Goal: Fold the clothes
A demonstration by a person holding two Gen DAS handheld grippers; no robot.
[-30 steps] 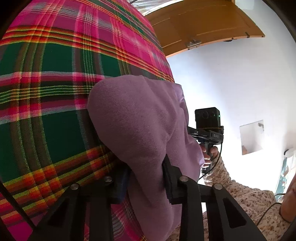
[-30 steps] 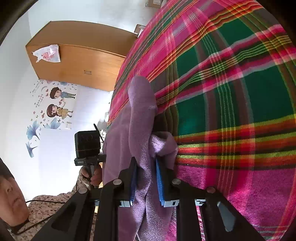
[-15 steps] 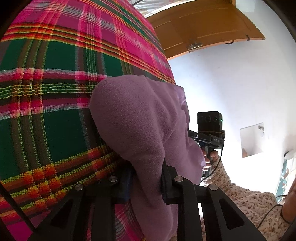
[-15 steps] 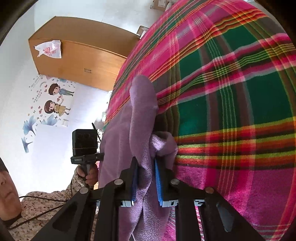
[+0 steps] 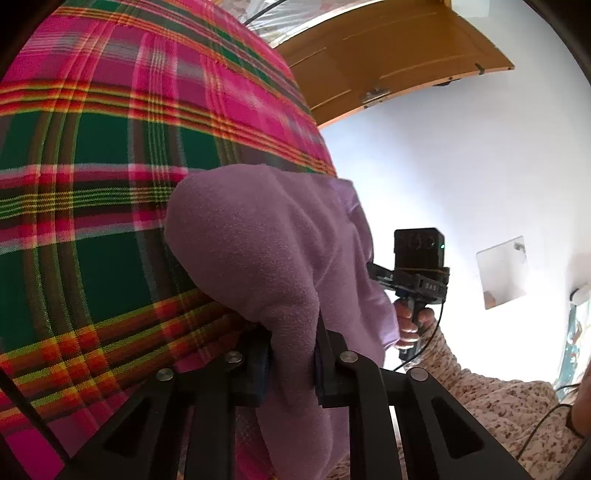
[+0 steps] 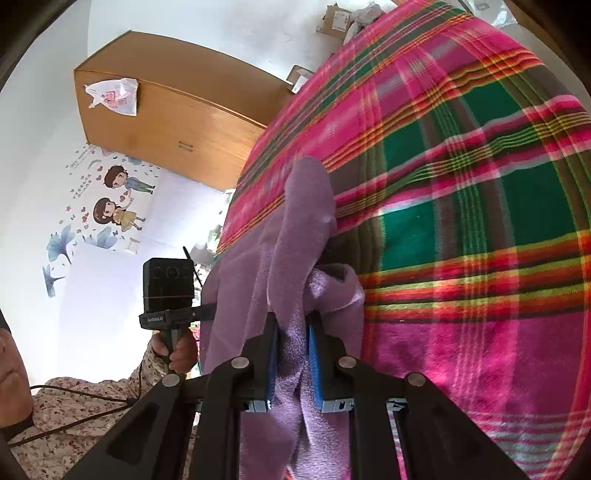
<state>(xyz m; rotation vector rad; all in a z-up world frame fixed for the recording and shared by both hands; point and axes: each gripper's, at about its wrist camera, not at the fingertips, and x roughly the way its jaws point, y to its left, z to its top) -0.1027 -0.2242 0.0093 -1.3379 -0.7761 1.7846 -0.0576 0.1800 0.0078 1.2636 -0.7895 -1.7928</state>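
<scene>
A purple fleece garment [image 5: 258, 251] lies bunched at the edge of a bed covered by a pink and green plaid blanket [image 5: 92, 184]. My left gripper [image 5: 291, 343] has a thick fold of the fleece between its pads, and its jaws are closing on it. In the right wrist view the same garment [image 6: 306, 206] rises in a ridge off the blanket [image 6: 480, 184]. My right gripper [image 6: 293, 332] pinches another fold between its blue pads, its jaws also closing. Each view shows the person's other hand [image 5: 408, 325] [image 6: 177, 350] on its handle beyond the cloth.
A wooden wardrobe [image 6: 166, 122] stands past the bed, with a plastic bag [image 6: 110, 96] on it. Cartoon stickers [image 6: 110, 206] mark the white wall. Cardboard boxes [image 6: 336, 18] sit beyond the far end of the bed. A floral sleeve [image 5: 498, 398] is low right.
The jaws of both grippers have narrowed on the purple fleece, the left more than the right. Neither hand has shifted noticeably, and the cloth sits much as before.
</scene>
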